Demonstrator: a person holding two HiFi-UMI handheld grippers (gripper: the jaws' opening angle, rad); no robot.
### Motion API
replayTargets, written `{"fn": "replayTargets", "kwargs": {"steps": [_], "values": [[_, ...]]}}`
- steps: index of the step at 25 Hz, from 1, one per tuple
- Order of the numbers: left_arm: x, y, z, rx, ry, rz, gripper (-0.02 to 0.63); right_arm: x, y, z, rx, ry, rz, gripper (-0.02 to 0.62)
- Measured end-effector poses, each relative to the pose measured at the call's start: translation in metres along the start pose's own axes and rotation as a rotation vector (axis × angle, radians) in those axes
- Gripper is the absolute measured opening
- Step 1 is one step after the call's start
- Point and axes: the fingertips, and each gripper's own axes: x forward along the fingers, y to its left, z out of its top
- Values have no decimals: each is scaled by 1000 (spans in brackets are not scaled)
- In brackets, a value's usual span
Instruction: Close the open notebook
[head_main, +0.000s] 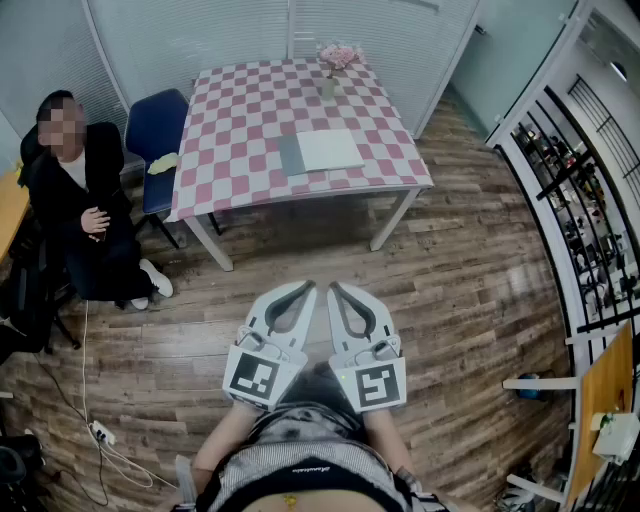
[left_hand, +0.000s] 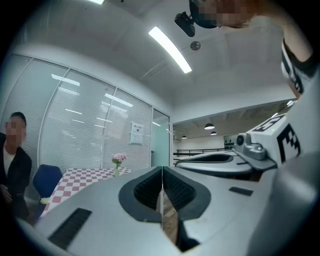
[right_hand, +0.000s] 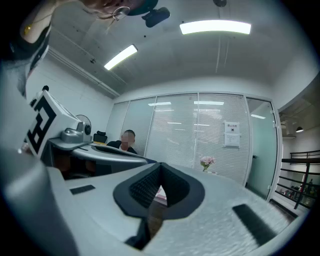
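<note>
Notebook (head_main: 322, 152) open on table (head_main: 232, 150), upper centre of head view, spread running left-right. Left gripper (head_main: 306, 288) and right gripper (head_main: 336, 288) lower centre, side by side, jaws pressed together, empty. Notebook straight up-frame, well apart; neither nearer.

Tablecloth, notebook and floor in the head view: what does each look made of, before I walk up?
Tablecloth: probably fabric or vinyl, matte. It has pink-and-white checks and its edge hangs down at the sides.
Notebook: paper, with a matte white page. The grey strip at its left may be a cover, but it is too small to tell.
Floor: wood or wood-look laminate with a slight sheen, in brown planks with staggered joints.
</note>
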Motion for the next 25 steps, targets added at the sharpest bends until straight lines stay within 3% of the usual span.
{"fn": "replayTargets", "kwargs": {"steps": [9,12,16,25], "values": [[-4,-2,-1,-23,-5,10,12,-8,-4,1,23,-17,-25,6],[-5,0,-2,-39,-7,7,12,-7,-5,0,35,-15,-24,51],[-3,0,-5,-46,0,-8,63,-6,-7,-3,37,-7,-20,51],[-1,9,-11,-53,27,0,63,4,-2,-6,40,5,-7,52]]}}
